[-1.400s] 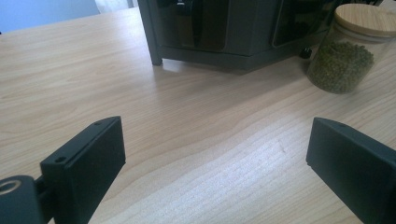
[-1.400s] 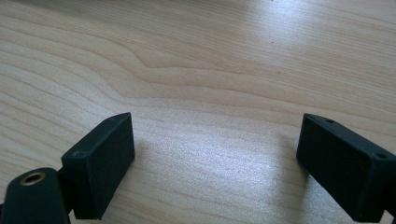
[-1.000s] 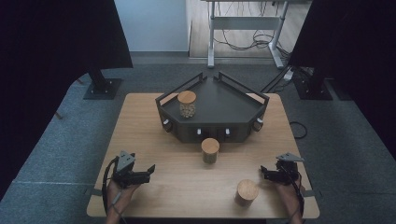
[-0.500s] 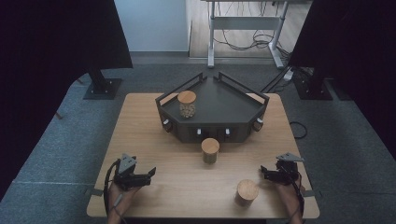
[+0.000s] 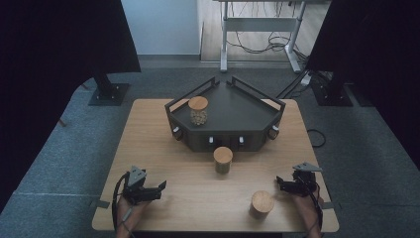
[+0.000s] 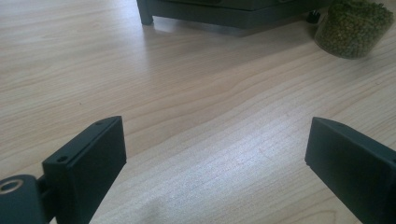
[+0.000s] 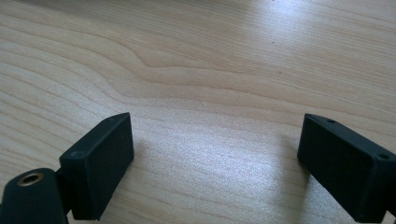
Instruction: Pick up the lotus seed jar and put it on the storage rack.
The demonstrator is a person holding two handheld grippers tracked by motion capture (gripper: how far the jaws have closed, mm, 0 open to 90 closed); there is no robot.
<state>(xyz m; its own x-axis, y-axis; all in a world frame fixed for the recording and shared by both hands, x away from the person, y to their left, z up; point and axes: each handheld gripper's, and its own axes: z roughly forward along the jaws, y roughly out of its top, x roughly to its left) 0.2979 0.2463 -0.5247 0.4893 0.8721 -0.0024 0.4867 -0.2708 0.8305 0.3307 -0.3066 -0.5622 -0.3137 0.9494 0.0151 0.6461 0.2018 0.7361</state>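
Observation:
Three glass jars with cork lids are in the high view. One point(image 5: 198, 110) stands on the dark tray point(image 5: 237, 106), one point(image 5: 223, 159) just in front of it, one point(image 5: 261, 204) near the front right. My left gripper point(image 5: 161, 187) lies low at the front left, open point(image 6: 215, 154) over bare wood. A jar of green beans point(image 6: 355, 25) and the tray's base point(image 6: 224, 11) show far ahead of it. My right gripper point(image 5: 280, 183) sits right of the front jar and apart from it. It is open point(image 7: 215, 158), its jaws have just widened slightly, and nothing is between them.
The wooden table point(image 5: 148, 148) stands on grey carpet. Black curtains hang at both sides, with stand bases point(image 5: 109, 91) behind the table. A white desk frame point(image 5: 260, 29) with cables is farther back. The tray has raised rails and small knobs on its front.

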